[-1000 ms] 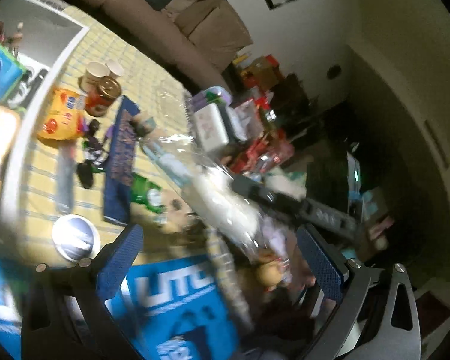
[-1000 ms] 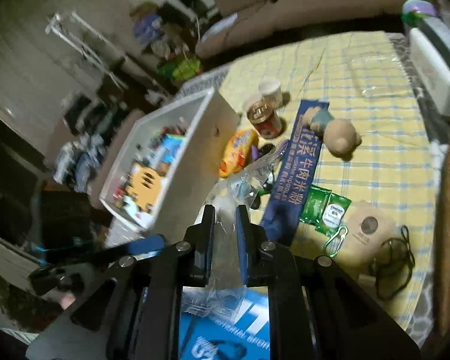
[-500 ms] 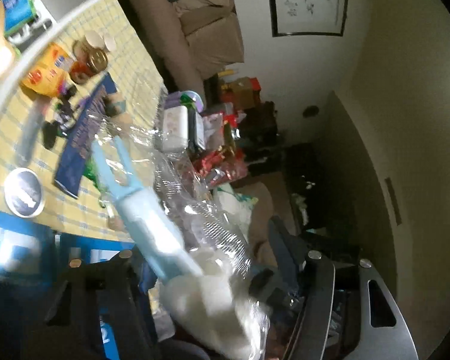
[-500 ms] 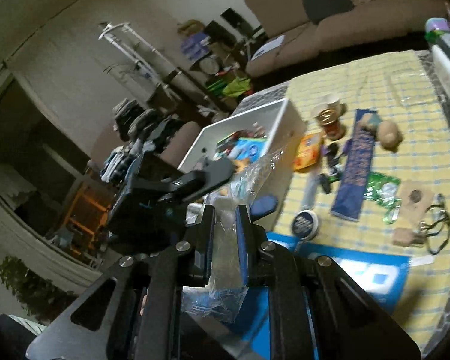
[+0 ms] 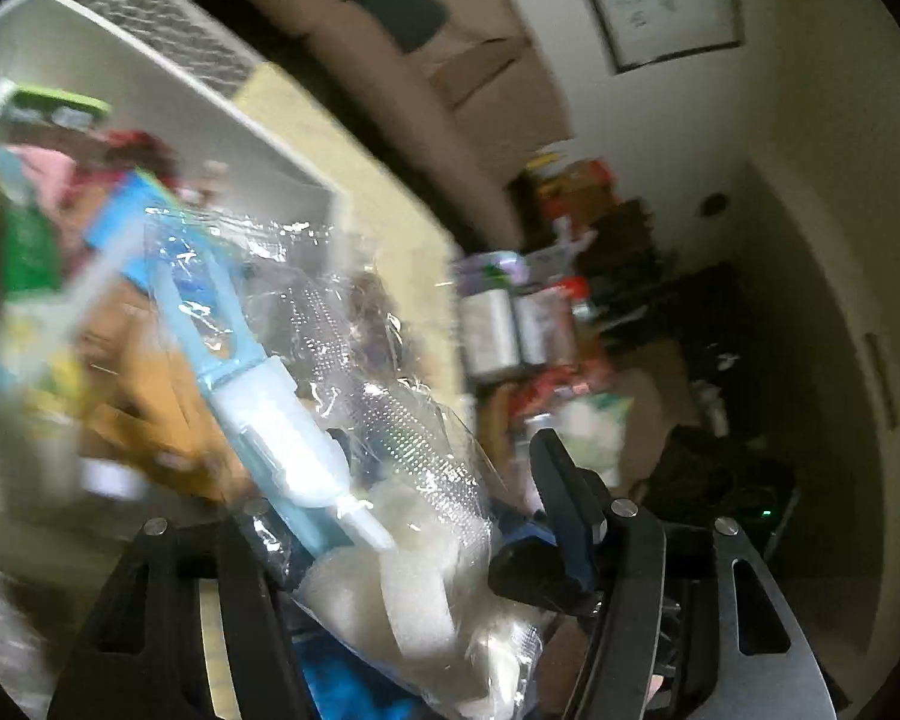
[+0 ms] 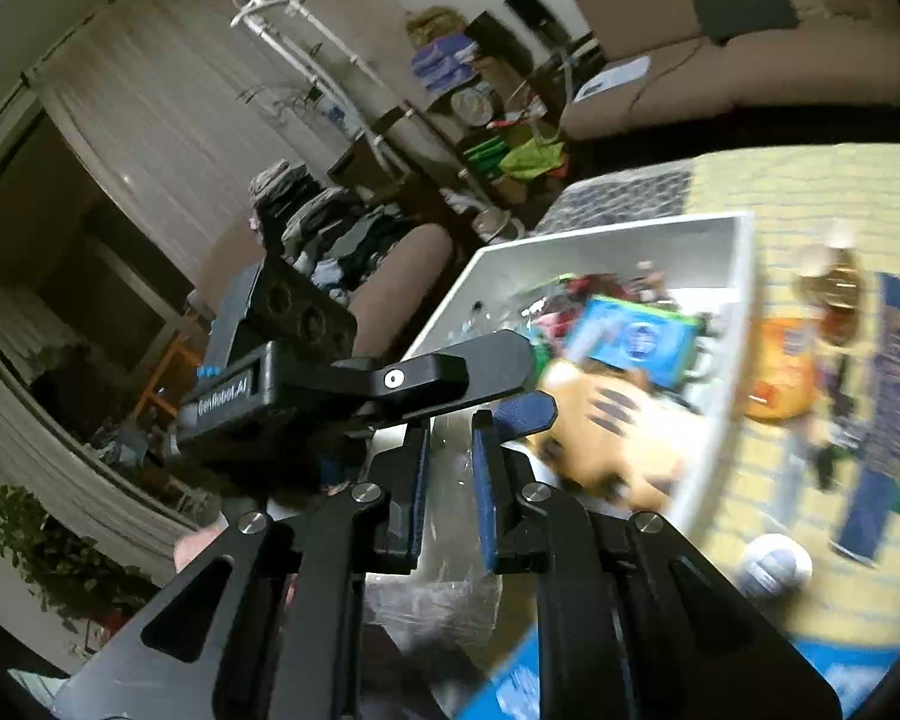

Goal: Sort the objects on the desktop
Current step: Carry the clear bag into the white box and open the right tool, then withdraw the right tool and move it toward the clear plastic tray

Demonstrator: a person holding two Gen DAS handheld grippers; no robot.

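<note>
A: What is in the clear plastic bag (image 5: 354, 396)?

B: A light-blue handled brush with a white sponge head (image 5: 384, 588), sealed inside. The bag hangs in the air over the white storage bin (image 6: 714, 360), between both grippers.

A: Who has hold of it?

B: The right gripper (image 6: 450, 498), jaws nearly together, pinches a fold of the bag's film between its blue pads. The left gripper (image 5: 402, 546) stands about half open around the bag's sponge end; whether its pads press on the bag cannot be told, as the left finger is hidden behind the plastic.

A: And the bin?

B: Crowded: a blue and green packet (image 6: 636, 342) and an orange striped plush toy (image 6: 612, 420) lie on top, blurred. The bin sits on a yellow checked tablecloth (image 6: 822, 192).

A: What lies beside it?

B: An orange snack packet (image 6: 780, 378), a brown jar (image 6: 834, 294), a long dark-blue packet (image 6: 882, 420) and a round tin (image 6: 774, 564), well apart from the bag. A brown sofa (image 6: 750, 30) stands behind
</note>
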